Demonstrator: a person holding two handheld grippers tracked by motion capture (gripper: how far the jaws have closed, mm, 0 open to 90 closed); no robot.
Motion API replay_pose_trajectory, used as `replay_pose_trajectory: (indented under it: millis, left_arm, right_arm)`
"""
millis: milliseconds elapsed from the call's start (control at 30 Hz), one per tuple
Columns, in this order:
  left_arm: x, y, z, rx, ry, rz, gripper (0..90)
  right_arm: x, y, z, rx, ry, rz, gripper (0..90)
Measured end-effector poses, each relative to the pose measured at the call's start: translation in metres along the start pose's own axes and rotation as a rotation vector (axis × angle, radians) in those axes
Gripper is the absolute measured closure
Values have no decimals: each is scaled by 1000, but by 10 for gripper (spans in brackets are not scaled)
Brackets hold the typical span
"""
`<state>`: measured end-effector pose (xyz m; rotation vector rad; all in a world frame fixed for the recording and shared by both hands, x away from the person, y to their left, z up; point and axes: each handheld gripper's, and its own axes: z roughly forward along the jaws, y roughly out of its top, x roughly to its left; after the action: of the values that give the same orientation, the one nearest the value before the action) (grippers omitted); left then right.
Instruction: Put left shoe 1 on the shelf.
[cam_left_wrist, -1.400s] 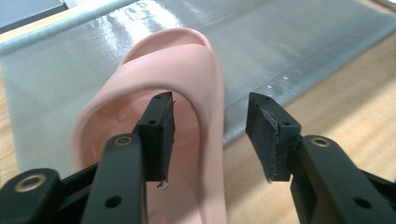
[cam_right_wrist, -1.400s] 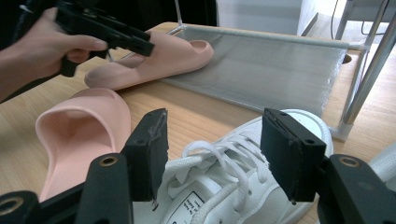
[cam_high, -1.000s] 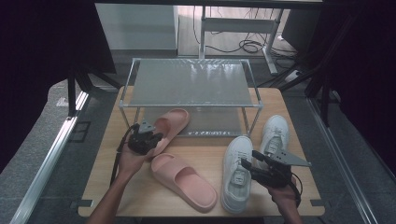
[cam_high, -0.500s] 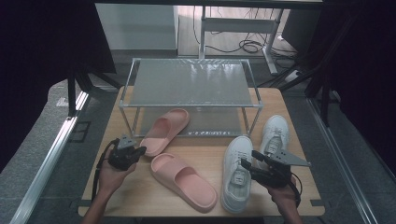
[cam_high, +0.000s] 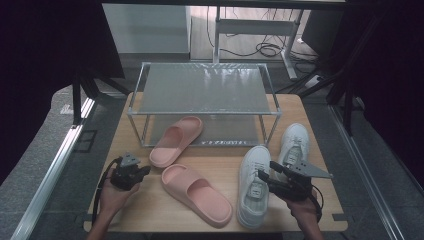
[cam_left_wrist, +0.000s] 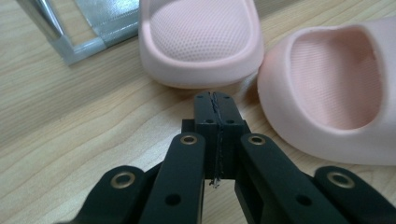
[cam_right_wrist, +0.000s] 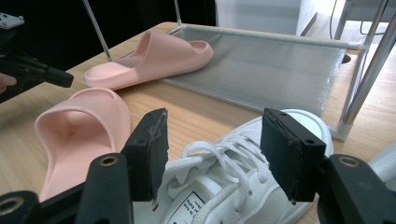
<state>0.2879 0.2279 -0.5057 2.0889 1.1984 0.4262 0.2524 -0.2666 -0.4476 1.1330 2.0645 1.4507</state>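
High view: a wooden counter (cam_high: 150, 220) carries a metal rack (cam_high: 205, 95), two pink slides and two white sneakers. The far slide (cam_high: 176, 141) lies with its toe under the rack's lower shelf and its heel out on the counter. The near slide (cam_high: 196, 194) lies just in front of it, at a slant, toe toward the person. To their right the left sneaker (cam_high: 252, 186) and the right sneaker (cam_high: 292, 146) lie side by side, well apart from the slides.

The left gripper (cam_high: 131, 172) sits low over the counter left of the slides, pointing at the gap between them. In the left gripper view its fingers (cam_left_wrist: 205, 109) are pressed flat together with nothing between them, tips just short of the far slide's heel (cam_left_wrist: 201, 42), with the near slide (cam_left_wrist: 331, 88) to the right.

The right gripper (cam_high: 265, 176) hovers over the left sneaker. In the right gripper view its fingers (cam_right_wrist: 152, 149) stand wide apart on either side of the laces (cam_right_wrist: 219, 163), not touching the shoe.
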Motion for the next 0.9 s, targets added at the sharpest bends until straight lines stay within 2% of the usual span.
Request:
replay_pose_trajectory:
  millis: [367, 833, 900]
  left_arm:
    - [4, -4, 10, 20, 6, -3, 900]
    - [6, 7, 25, 41, -1, -6, 900]
    - [5, 9, 26, 43, -3, 5, 900]
  right_arm:
    - [0, 0, 1, 1, 0, 0, 423]
    - [-1, 0, 0, -2, -4, 3, 423]
    - [-1, 0, 0, 0, -3, 2, 424]
